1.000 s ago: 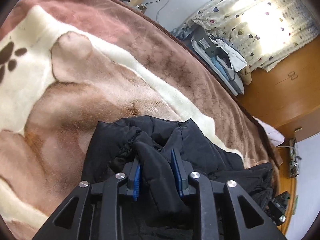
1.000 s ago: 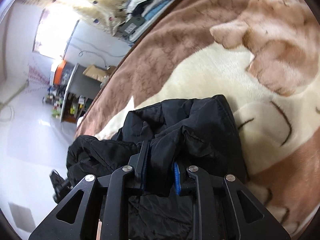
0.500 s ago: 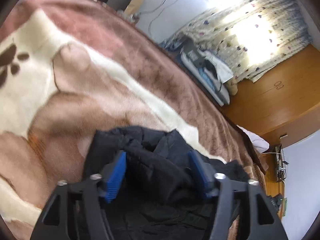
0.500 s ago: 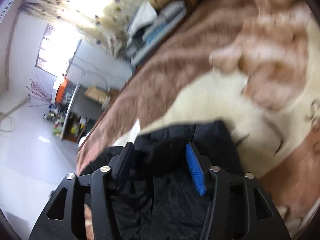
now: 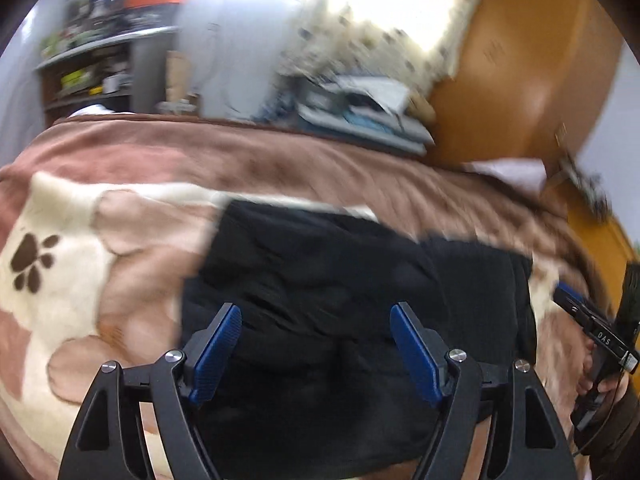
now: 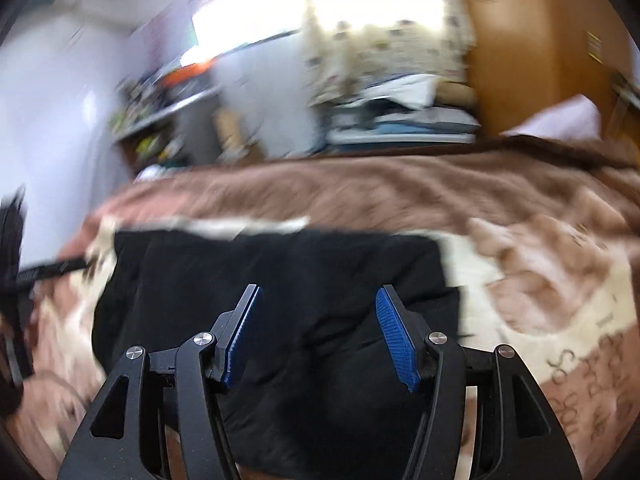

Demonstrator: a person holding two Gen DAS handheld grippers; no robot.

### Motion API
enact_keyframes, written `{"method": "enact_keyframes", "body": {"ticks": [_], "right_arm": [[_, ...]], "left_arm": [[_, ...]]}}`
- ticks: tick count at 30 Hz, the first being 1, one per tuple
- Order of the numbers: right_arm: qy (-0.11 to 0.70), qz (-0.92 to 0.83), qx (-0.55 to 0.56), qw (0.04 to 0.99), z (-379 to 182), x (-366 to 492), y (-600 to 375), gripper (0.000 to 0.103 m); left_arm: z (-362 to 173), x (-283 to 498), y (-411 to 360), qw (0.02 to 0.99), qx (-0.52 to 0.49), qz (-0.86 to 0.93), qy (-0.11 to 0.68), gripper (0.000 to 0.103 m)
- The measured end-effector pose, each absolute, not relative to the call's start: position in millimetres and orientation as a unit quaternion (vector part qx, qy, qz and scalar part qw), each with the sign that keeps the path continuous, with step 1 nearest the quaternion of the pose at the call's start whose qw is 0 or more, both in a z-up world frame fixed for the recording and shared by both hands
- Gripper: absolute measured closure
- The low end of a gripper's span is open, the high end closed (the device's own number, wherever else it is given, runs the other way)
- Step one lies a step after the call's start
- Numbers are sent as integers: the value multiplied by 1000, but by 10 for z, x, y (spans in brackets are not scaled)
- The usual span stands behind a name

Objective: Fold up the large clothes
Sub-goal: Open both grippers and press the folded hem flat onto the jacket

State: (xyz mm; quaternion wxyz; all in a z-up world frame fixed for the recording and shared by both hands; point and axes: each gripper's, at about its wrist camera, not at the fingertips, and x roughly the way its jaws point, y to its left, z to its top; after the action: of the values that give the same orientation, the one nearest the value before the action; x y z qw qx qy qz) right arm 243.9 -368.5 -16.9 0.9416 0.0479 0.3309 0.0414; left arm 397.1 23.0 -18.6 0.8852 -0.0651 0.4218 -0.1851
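The left black two-finger gripper with blue ribbed pads (image 5: 316, 344) is spread wide, gripping nothing. The right black gripper with blue pads (image 6: 318, 334) is likewise parted and empty, both pointing forward and slightly down.

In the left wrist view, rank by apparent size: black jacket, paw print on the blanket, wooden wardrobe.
1. black jacket
2. wooden wardrobe, clearly smaller in the frame, though it stands much farther off, so true size is unsure
3. paw print, far the smallest
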Motion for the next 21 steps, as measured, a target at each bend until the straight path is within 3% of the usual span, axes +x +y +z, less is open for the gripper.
{"method": "enact_keyframes", "body": {"ticks": [7, 14, 21], "right_arm": [[384, 68, -23, 921, -575, 2744, -3149, 44], [437, 33, 10, 899, -836, 3248, -3221, 44], [476, 14, 30, 879, -999, 3583, -3260, 44]], "left_arm": [[-518, 3879, -707, 876, 80, -211, 427, 26], [-762, 4271, -841, 877, 119, -140, 443, 25], [-1019, 4607, -754, 860, 82, -112, 491, 24]]}}
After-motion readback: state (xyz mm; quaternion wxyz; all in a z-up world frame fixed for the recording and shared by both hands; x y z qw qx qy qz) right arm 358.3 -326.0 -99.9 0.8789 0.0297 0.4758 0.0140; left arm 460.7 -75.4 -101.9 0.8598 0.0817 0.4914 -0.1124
